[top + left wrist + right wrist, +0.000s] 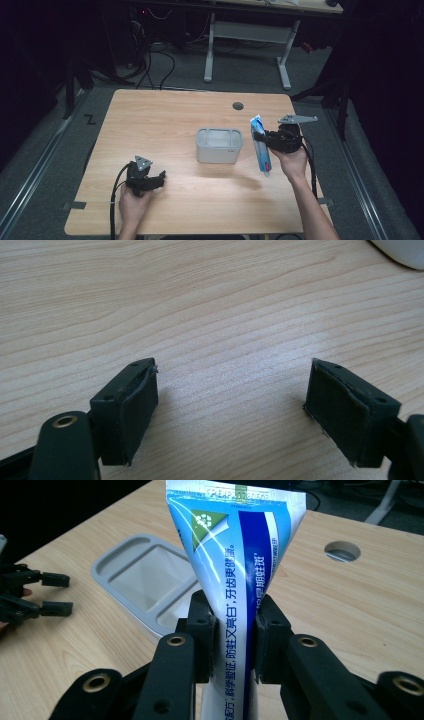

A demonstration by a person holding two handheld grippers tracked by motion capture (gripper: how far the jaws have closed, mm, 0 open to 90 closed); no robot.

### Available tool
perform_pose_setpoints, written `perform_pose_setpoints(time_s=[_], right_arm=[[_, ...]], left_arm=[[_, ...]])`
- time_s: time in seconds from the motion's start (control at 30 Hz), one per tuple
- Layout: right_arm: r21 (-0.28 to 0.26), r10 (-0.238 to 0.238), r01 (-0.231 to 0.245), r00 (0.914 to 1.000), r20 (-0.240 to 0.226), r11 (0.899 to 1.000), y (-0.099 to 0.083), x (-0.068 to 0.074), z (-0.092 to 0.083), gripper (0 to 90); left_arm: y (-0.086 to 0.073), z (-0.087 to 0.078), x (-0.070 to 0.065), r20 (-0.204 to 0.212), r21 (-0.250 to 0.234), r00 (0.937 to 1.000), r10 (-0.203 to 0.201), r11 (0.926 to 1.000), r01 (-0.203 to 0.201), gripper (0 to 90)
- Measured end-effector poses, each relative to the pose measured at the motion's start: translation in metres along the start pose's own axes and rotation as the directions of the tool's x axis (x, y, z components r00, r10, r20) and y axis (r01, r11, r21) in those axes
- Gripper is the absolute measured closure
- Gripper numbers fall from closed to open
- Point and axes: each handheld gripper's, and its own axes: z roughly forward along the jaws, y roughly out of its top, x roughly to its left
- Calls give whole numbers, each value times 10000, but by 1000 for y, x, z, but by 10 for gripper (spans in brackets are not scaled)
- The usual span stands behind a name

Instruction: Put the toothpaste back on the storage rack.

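I have the blue-and-white plastic toothpaste tube (235, 580) clamped in my right gripper (235, 645), so the pick-up looks done to me. What I judge is left is carrying it over to the pale grey, rounded-rectangle plastic tray (219, 154) that sits in the middle of the light wooden table (160, 125), lowering it in and letting go. The tray's recess looks empty from both the high view and my right gripper view.

My right jaws are closed on the tube's body, one pad pressing each flat side. In the right gripper view the flat crimped end stands above the jaws, and the lower part runs down out of sight between the gripper's arms. From the high view the tube (260, 144) appears held clear of the table, just to the right of the tray, with its crimped end pointing away from me and its cap end toward me; it lies across the front of my right gripper (262, 138) rather than along it. Tube and tray look close but not touching.

My left gripper (230, 410) rests low over bare wood at the near left of the table, well apart from the tray, its jaws spread wide with nothing between them.
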Motion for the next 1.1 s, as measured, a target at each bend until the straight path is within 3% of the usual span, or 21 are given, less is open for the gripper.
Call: perform_pose_setpoints(time_s=[0.33, 1.1], right_arm=[[-378, -255, 240, 9989, -392, 9990, 13, 11, -5, 740], [-1143, -507, 430, 9966, -648, 9925, 40, 25, -11, 742]], left_arm=[[0, 0, 0, -2, 0, 10000, -1, 10000, 1, 212], [0, 0, 0, -1, 2, 10000, 0, 10000, 0, 213]])
